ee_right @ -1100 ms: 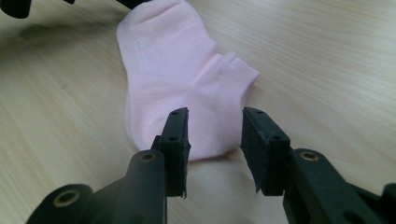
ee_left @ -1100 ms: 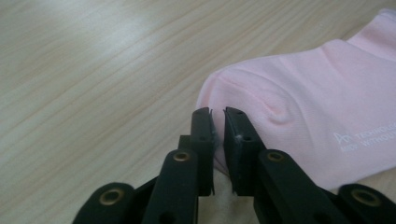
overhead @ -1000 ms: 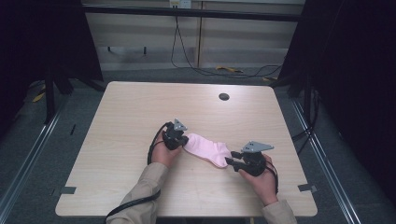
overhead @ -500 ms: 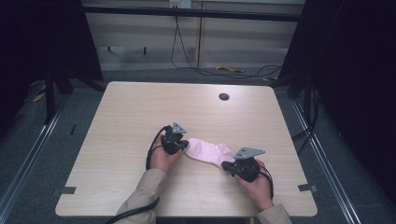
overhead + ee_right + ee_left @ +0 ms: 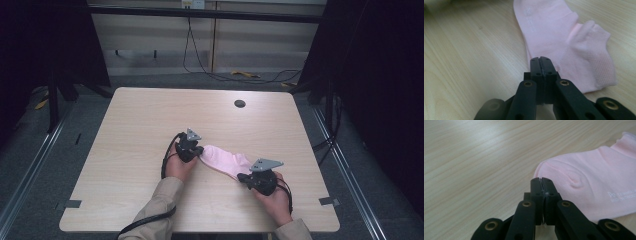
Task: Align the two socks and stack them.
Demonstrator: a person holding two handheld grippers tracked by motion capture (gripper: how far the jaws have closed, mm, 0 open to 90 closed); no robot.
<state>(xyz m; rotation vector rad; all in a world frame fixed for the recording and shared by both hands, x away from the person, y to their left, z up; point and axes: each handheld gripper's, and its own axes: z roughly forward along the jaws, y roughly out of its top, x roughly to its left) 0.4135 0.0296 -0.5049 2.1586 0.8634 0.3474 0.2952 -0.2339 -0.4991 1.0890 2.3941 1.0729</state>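
- Dark surroundings frame a pale wooden table (image 5: 130, 150); a small round black grommet (image 5: 240, 103) sits in its far part; cables trail on the floor behind it
- pink sock (image 5: 226, 161) lies flat on the table's near middle, running between the two grippers; in the left gripper view its rounded end sits just ahead and to the right of the jaw tips, with faint white lettering near the picture's right edge; in the right gripper view its mesh-knit end (image 5: 596, 65) lies just to the right of the jaw tips
- left gripper (image 5: 196, 149) is at the sock's left end; its jaws are pressed together, and whether they pinch any fabric I cannot tell; the tips meet at the sock's edge
- right gripper (image 5: 242, 176) is at the sock's right, nearer end; its jaws have just closed and now stand together; the tips lie along the sock's edge, and a pinch of cloth between them cannot be made out
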